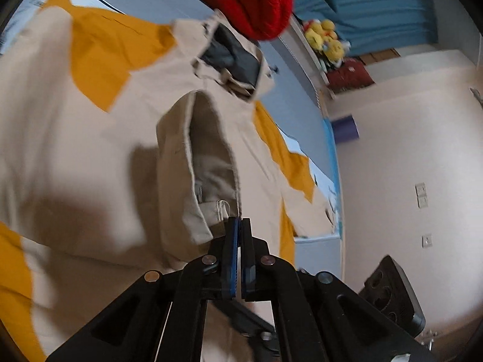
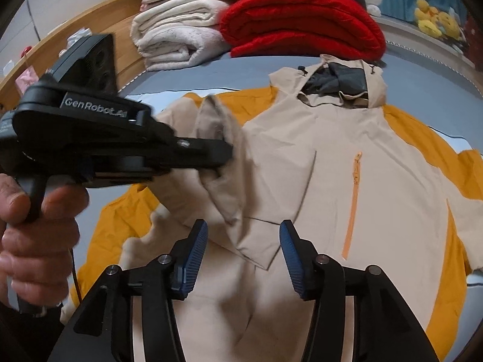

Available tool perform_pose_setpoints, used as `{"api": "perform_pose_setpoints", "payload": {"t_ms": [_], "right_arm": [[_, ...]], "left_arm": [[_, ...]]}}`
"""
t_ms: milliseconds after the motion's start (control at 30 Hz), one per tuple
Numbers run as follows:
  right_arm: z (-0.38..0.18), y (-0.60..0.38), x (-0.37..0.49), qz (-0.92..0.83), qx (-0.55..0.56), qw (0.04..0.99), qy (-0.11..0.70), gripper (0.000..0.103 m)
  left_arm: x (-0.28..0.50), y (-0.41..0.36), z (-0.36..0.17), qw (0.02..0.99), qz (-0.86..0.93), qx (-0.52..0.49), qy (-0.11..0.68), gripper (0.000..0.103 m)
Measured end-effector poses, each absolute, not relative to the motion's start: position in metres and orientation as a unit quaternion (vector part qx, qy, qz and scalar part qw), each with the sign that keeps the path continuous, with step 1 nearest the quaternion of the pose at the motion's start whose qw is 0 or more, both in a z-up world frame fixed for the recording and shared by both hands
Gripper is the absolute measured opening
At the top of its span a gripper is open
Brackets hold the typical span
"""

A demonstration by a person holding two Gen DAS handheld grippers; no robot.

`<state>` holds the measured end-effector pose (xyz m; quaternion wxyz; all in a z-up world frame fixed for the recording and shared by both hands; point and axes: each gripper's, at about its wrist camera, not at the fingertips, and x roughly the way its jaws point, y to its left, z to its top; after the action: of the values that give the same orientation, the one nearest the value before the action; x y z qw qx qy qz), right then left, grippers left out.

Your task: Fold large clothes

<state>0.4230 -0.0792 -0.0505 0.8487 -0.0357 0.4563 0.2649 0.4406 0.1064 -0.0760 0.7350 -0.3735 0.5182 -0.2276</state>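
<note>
Beige cloth fills the space just ahead of both tools: it belongs to the jacket [image 2: 347, 163], a large beige and mustard hooded shell spread face up on the bed [image 2: 211, 69], whose grey-blue cover shows around it. With the jacket as landmark, the hood [image 2: 341, 84] lies at its far end, and beyond that sit a folded red blanket [image 2: 302, 21] and a stack of cream towels [image 2: 178, 36]. A sleeve [image 1: 196, 157] on one side is lifted off the body panel and hangs from the left tool [image 1: 240, 226], whose blue pads are pressed together on the cuff edge. The right tool [image 2: 244, 235] stands about half open over the lower front, near the orange zipper [image 2: 351, 199], with nothing gripped; a folded corner of the front lies below the gap between its fingers.

The fabric looks thin, limp and rather slick, so it should be light but may slide and sag; hems, cuffs and seams seem the safest places to pinch, since they are thicker.

Much is blurred by motion, chiefly the raised sleeve and the left tool's tip in the right view. The jacket's lower hem is hidden behind the tools, the far sleeve end is cut off at the picture's edge, and a person's hand [image 2: 39, 235] is only partly seen
</note>
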Motion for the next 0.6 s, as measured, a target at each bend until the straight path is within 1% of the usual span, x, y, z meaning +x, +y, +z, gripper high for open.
{"api": "perform_pose_setpoints", "payload": {"t_ms": [167, 333, 367, 400, 433, 467, 500, 533, 567, 600], "right_arm": [[-0.055, -0.078, 0.424, 0.258, -0.030, 0.849, 0.460, 0.051], [-0.055, -0.085, 0.427, 0.243, -0.011, 0.856, 0.457, 0.050], [-0.055, -0.087, 0.429, 0.240, -0.007, 0.857, 0.457, 0.044], [-0.056, -0.087, 0.430, 0.239, -0.005, 0.857, 0.457, 0.031], [-0.058, -0.088, 0.432, 0.238, -0.003, 0.855, 0.460, 0.025], [-0.059, -0.089, 0.435, 0.233, -0.004, 0.855, 0.463, 0.021], [-0.059, -0.090, 0.436, 0.231, -0.004, 0.855, 0.464, 0.021], [-0.060, -0.091, 0.438, 0.227, -0.005, 0.854, 0.467, 0.021], [-0.060, -0.092, 0.439, 0.226, -0.004, 0.853, 0.470, 0.021], [-0.059, -0.093, 0.439, 0.225, -0.002, 0.852, 0.472, 0.021]], "left_arm": [[0.443, 0.073, -0.075, 0.723, -0.265, -0.356, 0.529, 0.000], [0.440, 0.064, -0.073, 0.719, -0.283, -0.341, 0.535, 0.000], [0.440, 0.067, -0.072, 0.722, -0.280, -0.342, 0.533, 0.000], [0.441, 0.071, -0.071, 0.727, -0.273, -0.341, 0.530, 0.000], [0.442, 0.078, -0.069, 0.735, -0.259, -0.341, 0.526, 0.000], [0.443, 0.088, -0.067, 0.747, -0.236, -0.339, 0.521, 0.003], [0.442, 0.099, -0.066, 0.759, -0.210, -0.337, 0.516, 0.006], [0.443, 0.115, -0.065, 0.771, -0.176, -0.337, 0.511, 0.015], [0.445, 0.124, -0.068, 0.774, -0.158, -0.340, 0.510, 0.019], [0.446, 0.143, -0.074, 0.772, -0.125, -0.352, 0.515, 0.019]]}}
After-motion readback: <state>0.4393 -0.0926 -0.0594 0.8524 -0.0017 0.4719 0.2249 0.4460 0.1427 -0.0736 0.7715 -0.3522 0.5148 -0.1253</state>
